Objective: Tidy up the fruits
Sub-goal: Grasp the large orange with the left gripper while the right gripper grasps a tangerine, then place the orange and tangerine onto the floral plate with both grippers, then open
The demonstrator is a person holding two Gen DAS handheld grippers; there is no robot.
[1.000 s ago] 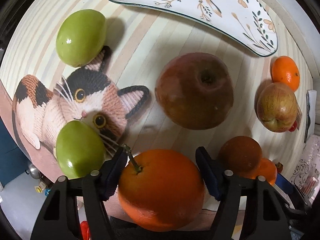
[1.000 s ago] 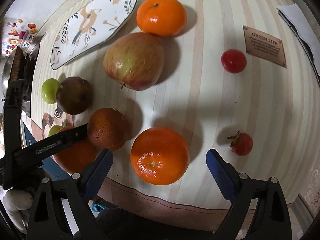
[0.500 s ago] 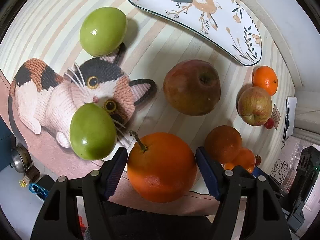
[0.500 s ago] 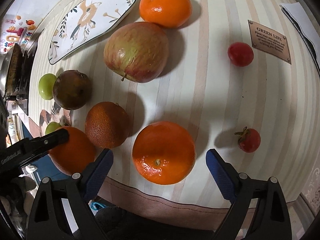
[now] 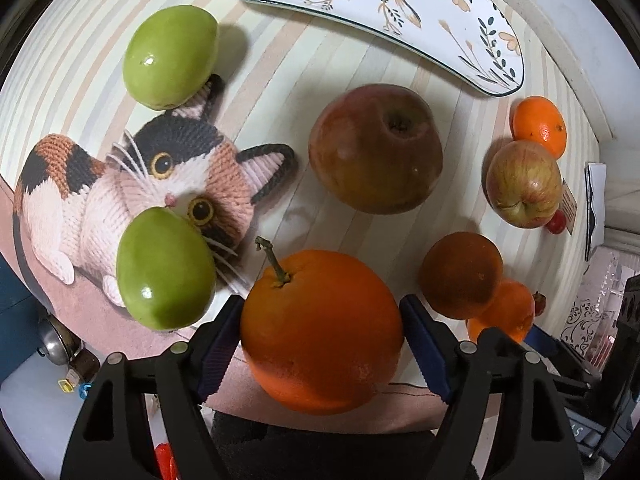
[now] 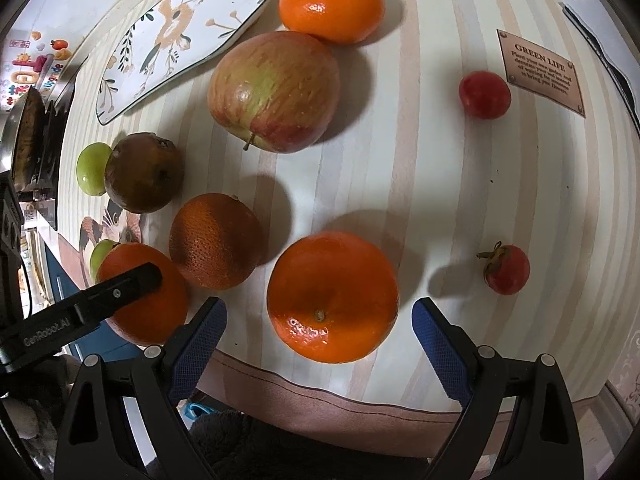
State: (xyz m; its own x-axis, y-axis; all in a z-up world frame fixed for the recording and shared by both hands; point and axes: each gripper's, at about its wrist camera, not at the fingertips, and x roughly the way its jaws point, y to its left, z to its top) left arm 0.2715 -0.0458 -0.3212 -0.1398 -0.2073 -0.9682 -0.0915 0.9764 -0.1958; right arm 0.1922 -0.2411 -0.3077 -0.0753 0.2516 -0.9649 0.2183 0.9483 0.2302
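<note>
My left gripper (image 5: 320,340) points down over the stemmed orange (image 5: 320,332), and its jaws have just been opening: the orange sits between my blue pads (image 5: 218,340), close against both, though I cannot tell whether either one touches the peel. The orange lies at the near edge of the striped mat (image 5: 280,80), and I place the rest from it. Just to its left is a green fruit (image 5: 166,268), lying on the printed cat (image 5: 160,176); a second green fruit (image 5: 170,56) is farther beyond, by the cat's ear. Straight beyond the orange is a dark reddish apple (image 5: 376,148), and past that the bird-patterned plate (image 5: 400,12). To the orange's right is a dark brownish orange (image 5: 460,274).

My right gripper (image 6: 320,334) stands with its jaws wide apart, gripping nothing. A tangerine (image 6: 332,296) lies between the pads, clear of both. Beyond it are a red-green apple (image 6: 274,90) and another tangerine (image 6: 332,0). Two small red fruits (image 6: 506,268) lie off to the right.
</note>
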